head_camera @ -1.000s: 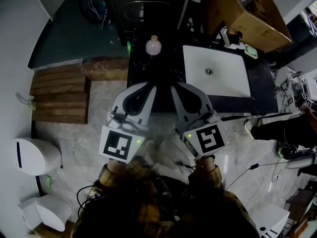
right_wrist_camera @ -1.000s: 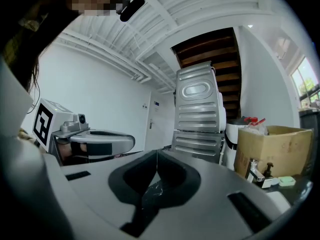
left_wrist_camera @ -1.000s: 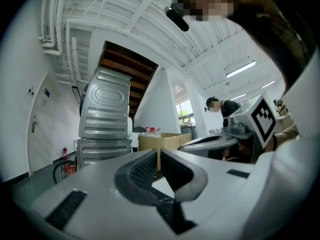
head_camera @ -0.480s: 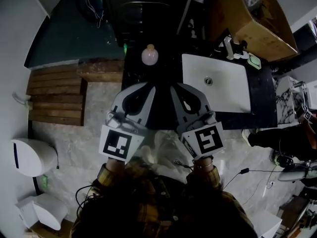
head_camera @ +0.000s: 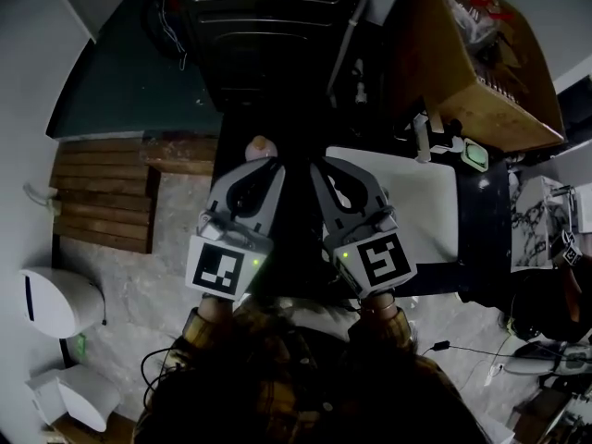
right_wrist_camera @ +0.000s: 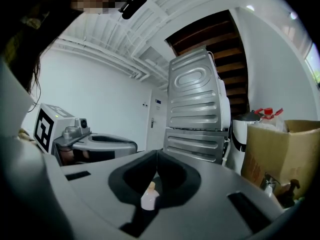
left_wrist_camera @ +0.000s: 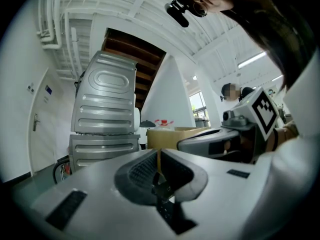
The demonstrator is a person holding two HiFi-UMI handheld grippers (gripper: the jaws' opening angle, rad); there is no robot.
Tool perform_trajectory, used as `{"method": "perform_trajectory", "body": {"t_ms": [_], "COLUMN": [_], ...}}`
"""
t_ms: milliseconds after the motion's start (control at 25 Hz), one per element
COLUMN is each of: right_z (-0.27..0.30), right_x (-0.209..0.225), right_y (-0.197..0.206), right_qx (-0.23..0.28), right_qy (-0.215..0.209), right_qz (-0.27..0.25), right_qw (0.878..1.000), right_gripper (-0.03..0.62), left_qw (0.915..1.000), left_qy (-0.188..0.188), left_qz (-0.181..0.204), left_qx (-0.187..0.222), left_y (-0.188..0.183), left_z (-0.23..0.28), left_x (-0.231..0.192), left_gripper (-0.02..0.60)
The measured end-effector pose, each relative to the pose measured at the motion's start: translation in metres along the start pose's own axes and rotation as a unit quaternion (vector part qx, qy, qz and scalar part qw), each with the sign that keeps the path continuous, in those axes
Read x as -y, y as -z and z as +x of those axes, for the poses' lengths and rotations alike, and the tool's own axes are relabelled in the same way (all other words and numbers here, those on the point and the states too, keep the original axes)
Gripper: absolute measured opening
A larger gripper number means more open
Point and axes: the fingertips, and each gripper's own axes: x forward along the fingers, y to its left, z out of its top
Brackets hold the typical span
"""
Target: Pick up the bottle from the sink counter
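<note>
A small pale bottle (head_camera: 262, 146) with a beige cap stands on the dark sink counter (head_camera: 298, 206), left of the white basin (head_camera: 435, 202). In the head view my left gripper (head_camera: 276, 165) is shut and empty, and its tip partly covers the bottle. My right gripper (head_camera: 320, 165) is also shut and empty, just right of the bottle. The right gripper view shows the bottle (right_wrist_camera: 149, 198) upright through the hollow behind the closed jaw tips (right_wrist_camera: 156, 155), apart from them. In the left gripper view the jaws (left_wrist_camera: 158, 155) meet and the bottle is hidden.
A stacked grey washer and dryer (head_camera: 264, 26) stands behind the counter. A cardboard box (head_camera: 481, 54), a faucet (head_camera: 424, 137) and a green soap dish (head_camera: 474, 156) are at the back right. Wooden pallets (head_camera: 102, 197) lie on the floor at left.
The counter, basin and bottle have slid toward me in the head view. The bottle went from well beyond the grippers to right at the left gripper's tip. Both grippers stayed shut.
</note>
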Motion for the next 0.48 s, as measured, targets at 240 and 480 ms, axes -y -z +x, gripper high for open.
{"method": "perform_trajectory", "body": {"t_ms": [240,480], "right_z": [0.015,0.028], "right_x": [0.024,0.031], "right_y": [0.005,0.015], "right_qx": [0.001,0.0], "right_qy": [-0.02,-0.042], "right_qz": [0.01,0.029], "right_qw": [1.0,0.999], "right_gripper": [0.017,0.017], "left_qw": [0.9999,0.9994], "left_qy": [-0.016,-0.03], "left_qz": [-0.003,-0.003], "left_qx": [-0.001,-0.016], "left_y": [0.001,0.011], "left_z": [0.03,0.041], "left_x": [-0.008,-0.014], "left_gripper": [0.034,0.034]}}
